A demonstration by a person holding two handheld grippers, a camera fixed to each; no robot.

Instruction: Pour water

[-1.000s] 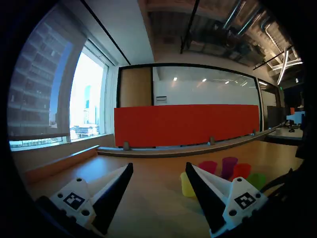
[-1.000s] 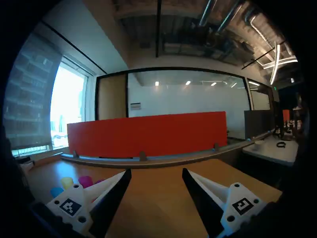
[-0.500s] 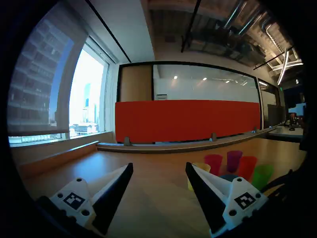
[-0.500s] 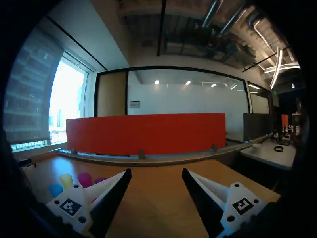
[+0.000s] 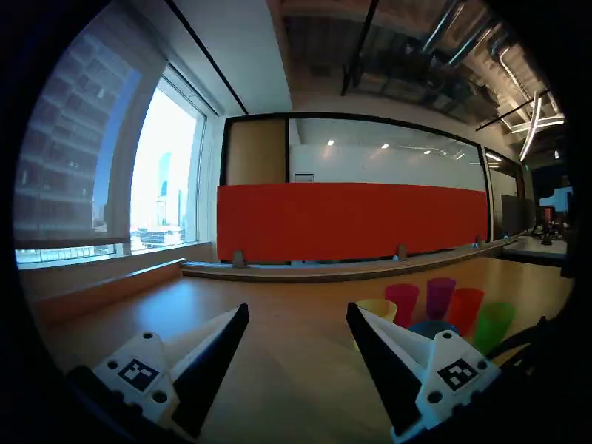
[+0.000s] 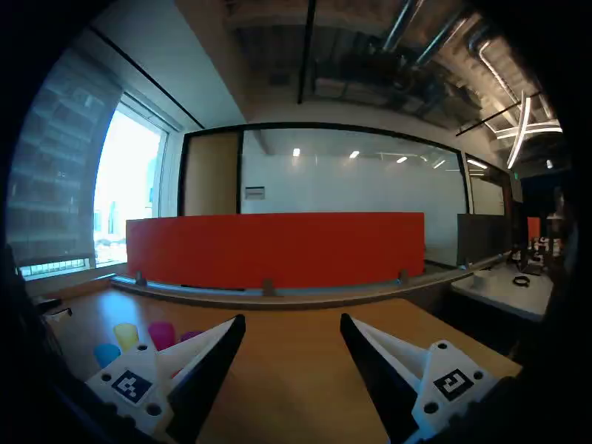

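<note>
While left claw and right claw gape, both seem empty.

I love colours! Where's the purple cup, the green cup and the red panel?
purple cup (image 5: 440, 299): left gripper view, its side.
green cup (image 5: 494, 325): left gripper view, its side.
red panel (image 5: 348, 222): left gripper view, its middle.

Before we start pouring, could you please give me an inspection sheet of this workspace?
Surface: wooden table, smooth.
Job's things: coloured cups, clustered upright at the right of the left gripper view.
Clutter: nothing seen.
Grippers: left hand-held gripper open, holding nothing; right hand-held gripper open, holding nothing.
Cables: dark cable at the left gripper's side.
Surroundings: red divider, window, side desk.
</note>
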